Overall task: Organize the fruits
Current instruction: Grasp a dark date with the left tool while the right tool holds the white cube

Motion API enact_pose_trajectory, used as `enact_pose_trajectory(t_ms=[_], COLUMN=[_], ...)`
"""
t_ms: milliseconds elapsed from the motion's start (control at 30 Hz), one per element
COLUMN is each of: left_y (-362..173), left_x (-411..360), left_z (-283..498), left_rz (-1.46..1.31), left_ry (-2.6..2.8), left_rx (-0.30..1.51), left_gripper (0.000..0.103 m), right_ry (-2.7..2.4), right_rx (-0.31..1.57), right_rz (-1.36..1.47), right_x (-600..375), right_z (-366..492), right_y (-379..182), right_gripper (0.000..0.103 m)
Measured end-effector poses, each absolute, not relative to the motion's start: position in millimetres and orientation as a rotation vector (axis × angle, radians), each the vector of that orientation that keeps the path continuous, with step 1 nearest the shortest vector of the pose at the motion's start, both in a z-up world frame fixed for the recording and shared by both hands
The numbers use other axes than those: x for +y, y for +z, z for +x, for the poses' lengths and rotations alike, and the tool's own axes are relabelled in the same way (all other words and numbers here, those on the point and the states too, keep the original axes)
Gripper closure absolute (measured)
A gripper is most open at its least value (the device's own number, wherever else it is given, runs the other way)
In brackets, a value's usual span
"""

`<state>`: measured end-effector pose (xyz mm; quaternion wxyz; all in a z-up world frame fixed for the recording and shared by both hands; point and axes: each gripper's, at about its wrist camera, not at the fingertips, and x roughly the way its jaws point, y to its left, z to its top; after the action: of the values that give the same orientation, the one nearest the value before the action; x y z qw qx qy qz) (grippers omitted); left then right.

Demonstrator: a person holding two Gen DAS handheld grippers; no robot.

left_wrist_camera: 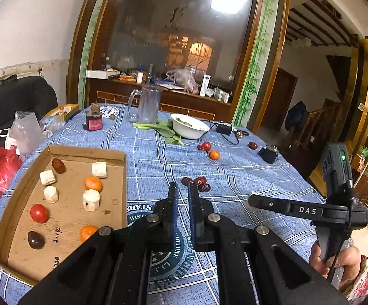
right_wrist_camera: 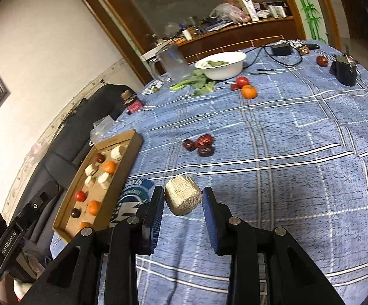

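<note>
Held piece: we saw the right gripper carrying a pale, fibrous chunk, seemingly cut sugarcane; its fingers pressed it from both sides above the blue checked tablecloth.

Key relation: from that chunk the cardboard tray lay toward 10 o'clock in the right wrist view, close by, its long side running from 7 to 1 o'clock.

Chunk's axis: short and stubby, its cut face toward the camera; we judged the long axis roughly in line with the fingers.

Left gripper: the left gripper had its jaws closed on nothing, hovering just right of the tray.

Nearer hand: we judged the left nearer the tray, but only the right carried a load.

Tray contents: four white chunks, oranges, a tomato and dark dates.

Still loose: three red dates at 12 o'clock from the held chunk, an orange and tomato beyond.

Next move, our judgement: swing toward 10 o'clock and release inside the tray.
</note>
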<state>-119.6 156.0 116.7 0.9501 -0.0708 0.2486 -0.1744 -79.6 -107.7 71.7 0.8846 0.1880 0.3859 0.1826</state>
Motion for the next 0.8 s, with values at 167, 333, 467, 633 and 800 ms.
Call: enact_pose_trajectory(t_ms=[167, 333, 467, 633, 800], left_y=[108, 83, 59, 32, 13], left_x=[148, 111, 91, 76, 57], left_z=[-91, -29, 22, 72, 92], left_rz=[-0.145, -0.104, -0.16, -0.24, -0.158], left_ry=[-0.356, -0.372, -0.383, -0.359, -0.307], left_rx=[0.626, 0.797, 0.915, 1.026, 1.053], left_gripper=[0.078, 0.048, 0.048, 0.069, 0.071], right_ry=[0.364, 0.327, 0.316, 0.327, 0.34], right_rx=[0.825, 0.844, 0.848, 0.857, 0.864], right_rz=[0.377, 0.413, 0.441, 0.472, 0.47], right_x=[-104, -120, -136, -145, -145], right_z=[-76, -74, -72, -67, -63], right_y=[64, 51, 43, 35, 28], right_gripper=[0.07, 0.07, 0.07, 0.07, 0.07])
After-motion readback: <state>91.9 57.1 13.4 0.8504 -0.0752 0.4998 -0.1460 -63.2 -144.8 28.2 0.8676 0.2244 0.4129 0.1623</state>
